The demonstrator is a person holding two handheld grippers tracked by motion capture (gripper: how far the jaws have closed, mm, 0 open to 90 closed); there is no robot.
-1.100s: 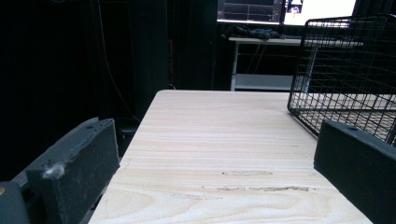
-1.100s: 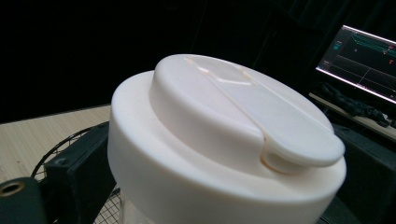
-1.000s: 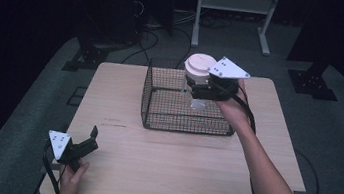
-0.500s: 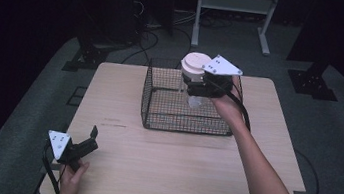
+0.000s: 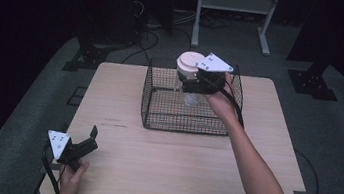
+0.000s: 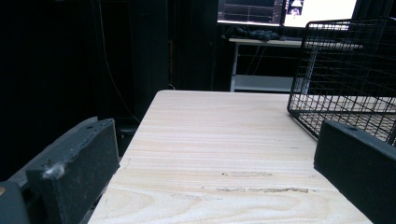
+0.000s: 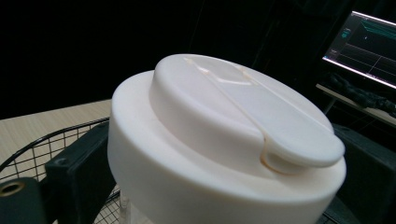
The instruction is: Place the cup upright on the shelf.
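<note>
A clear jar with a wide white lid [image 5: 190, 63] hangs above the black wire basket [image 5: 157, 118] on the wooden table [image 5: 171, 162]. My right gripper [image 5: 196, 82] is shut on the jar just under its lid, over the basket's back half. In the right gripper view the white lid [image 7: 224, 140] looms between my two black jaws, with basket wire below. My left gripper [image 5: 84, 142] rests at the table's front left corner, open and holding nothing. The left gripper view looks along the bare tabletop [image 6: 224, 149] toward the basket [image 6: 348, 79].
A white metal stand [image 5: 232, 14] is on the floor behind the table. Dark equipment legs [image 5: 84, 55] and cables lie on the grey floor around it. Monitors [image 6: 285, 11] glow on a desk beyond the table.
My right gripper has carried the jar a little to the left and toward the back over the basket. The left gripper has stayed where it was.
</note>
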